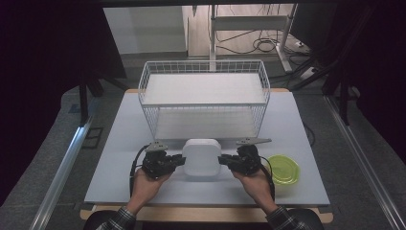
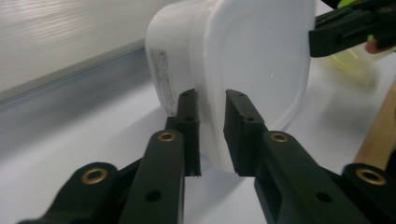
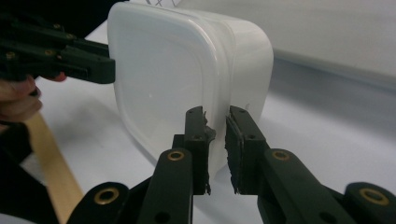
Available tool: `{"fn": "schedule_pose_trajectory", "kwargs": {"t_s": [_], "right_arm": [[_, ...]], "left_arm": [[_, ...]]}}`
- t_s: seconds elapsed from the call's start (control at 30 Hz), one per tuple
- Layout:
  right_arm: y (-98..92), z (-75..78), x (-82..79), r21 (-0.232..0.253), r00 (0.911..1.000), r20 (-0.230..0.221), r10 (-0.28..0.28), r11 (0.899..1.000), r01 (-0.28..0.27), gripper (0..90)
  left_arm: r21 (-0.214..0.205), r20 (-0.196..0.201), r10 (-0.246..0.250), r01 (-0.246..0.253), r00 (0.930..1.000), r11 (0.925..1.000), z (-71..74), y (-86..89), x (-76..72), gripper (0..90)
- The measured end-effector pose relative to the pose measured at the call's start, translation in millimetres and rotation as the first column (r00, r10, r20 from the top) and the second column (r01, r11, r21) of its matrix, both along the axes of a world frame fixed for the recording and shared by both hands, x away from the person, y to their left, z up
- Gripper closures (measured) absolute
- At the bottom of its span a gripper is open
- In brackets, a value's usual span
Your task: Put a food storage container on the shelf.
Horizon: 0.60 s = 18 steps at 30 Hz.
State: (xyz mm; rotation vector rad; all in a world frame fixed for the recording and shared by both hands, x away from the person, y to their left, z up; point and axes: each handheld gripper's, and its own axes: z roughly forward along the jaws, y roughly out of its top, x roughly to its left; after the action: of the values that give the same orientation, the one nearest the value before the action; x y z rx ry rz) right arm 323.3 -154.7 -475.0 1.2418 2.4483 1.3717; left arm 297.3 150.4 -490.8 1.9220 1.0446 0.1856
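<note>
I have the white tub (image 1: 202,157) sitting near the front middle of the counter (image 1: 119,143), upside-down as far as I can tell, its flat face turned up toward the high camera. From that tub, my left gripper (image 1: 181,160) comes in at nine o'clock and my right gripper (image 1: 221,161) at three o'clock, each one meeting a side of it.

In the left gripper view the jaws are pinching the rim of the tub (image 2: 224,60), one jaw on the outer wall and the other on the flat face, with the plastic edge sandwiched between them. In the right gripper view the same holds: my jaws are pinching the opposite rim of the tub (image 3: 187,65), pads pressed on either side of the edge. Each view catches the other gripper's jaws at the far edge of the tub.

At four o'clock from the tub, near my right hand (image 1: 258,182), a yellow-green lid (image 1: 283,170) lies flat on the counter. At twelve o'clock, just behind the tub, stands a white wire basket (image 1: 203,98), its open top facing up.
</note>
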Motion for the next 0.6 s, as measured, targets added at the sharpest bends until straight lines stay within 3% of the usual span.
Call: {"fn": "schedule_pose_trajectory", "kwargs": {"t_s": [0.1, 0.27, 0.6], "right_arm": [[2.6, 2.0, -2.1, -0.016, 0.9995, 0.032, -0.003, 1.0, 0.004, 79.2], [1.7, 10.8, -2.5, 0.001, 0.9976, 0.069, 0.005, 1.0, -0.005, 79.2], [2.1, 35.9, 4.2, 0.002, 0.992, 0.125, 0.019, 1.0, -0.02, 79.3]], "left_arm": [[-0.004, 0.001, 0.004, -0.003, 1.0, 1.0, 0.9, 0.9, 0.1, 77.9], [-0.015, 0.023, 0.005, -0.005, 0.9997, 0.9999, 11.6, 2.2, -0.9, 78.2], [-0.02, 0.056, 0.012, -0.011, 0.9983, 0.9998, 33.3, 3.2, 4.7, 78.2]]}}
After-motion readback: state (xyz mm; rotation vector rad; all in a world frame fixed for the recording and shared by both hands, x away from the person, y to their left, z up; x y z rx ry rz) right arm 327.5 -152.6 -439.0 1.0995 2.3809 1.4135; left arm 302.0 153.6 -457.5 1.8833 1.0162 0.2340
